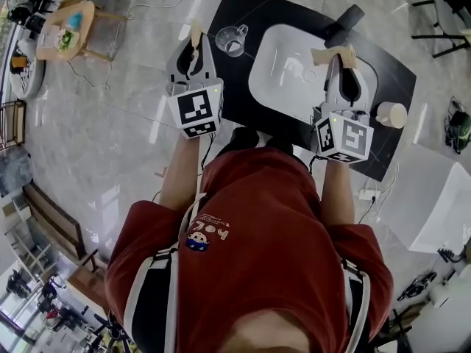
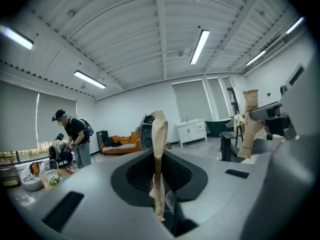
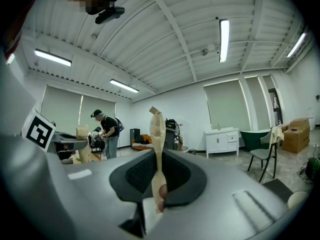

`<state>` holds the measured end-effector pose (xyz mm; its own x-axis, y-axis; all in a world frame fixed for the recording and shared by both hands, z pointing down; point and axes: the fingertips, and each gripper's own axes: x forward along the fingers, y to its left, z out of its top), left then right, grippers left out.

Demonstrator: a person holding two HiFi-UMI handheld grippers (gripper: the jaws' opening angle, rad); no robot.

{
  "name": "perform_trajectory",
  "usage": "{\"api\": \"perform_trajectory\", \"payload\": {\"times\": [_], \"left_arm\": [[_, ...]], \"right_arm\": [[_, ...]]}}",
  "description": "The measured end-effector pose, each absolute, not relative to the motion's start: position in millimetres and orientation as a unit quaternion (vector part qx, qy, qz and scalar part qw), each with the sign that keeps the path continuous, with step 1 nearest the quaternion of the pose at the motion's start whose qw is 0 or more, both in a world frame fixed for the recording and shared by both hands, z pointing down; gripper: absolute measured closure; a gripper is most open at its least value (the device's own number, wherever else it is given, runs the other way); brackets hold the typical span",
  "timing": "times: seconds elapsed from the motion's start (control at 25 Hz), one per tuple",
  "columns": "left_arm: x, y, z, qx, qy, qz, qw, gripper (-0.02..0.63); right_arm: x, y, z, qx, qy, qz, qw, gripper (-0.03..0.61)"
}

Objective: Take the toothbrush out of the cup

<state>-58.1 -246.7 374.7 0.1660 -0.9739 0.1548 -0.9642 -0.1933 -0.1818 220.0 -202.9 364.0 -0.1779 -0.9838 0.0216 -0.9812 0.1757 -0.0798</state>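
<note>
Your left gripper is closed on nothing, pads pressed together. The glass cup stands just right of its tips, and no toothbrush can be made out inside. Your right gripper, also closed and empty, hovers over the sink, probably to stay clear.

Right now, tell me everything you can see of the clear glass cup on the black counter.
The clear glass cup is a see-through mug with a round open rim and what looks like a side handle. It stands upright on the black counter, near its far left corner, left of the white oval basin and apart from it. Only the counter touches it. Whether a toothbrush is inside is too small to tell.
</note>
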Motion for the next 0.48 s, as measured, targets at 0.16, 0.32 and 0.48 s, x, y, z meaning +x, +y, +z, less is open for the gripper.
{"api": "perform_trajectory", "payload": {"times": [0.16,0.32,0.48], "left_arm": [[-78.0,-238.9,375.0,-0.750,0.650,-0.124,0.020,0.578],[-92.4,-231.5,373.0,-0.742,0.659,-0.123,0.017,0.578],[-84.8,-221.6,360.5,-0.754,0.648,-0.107,0.022,0.580]], "right_arm": [[198.5,-206.8,362.9,-0.624,0.780,-0.037,0.014,0.537],[183.3,-208.6,362.8,-0.613,0.789,-0.036,0.015,0.537],[177.4,-205.5,356.6,-0.611,0.791,-0.030,0.021,0.537]]}}
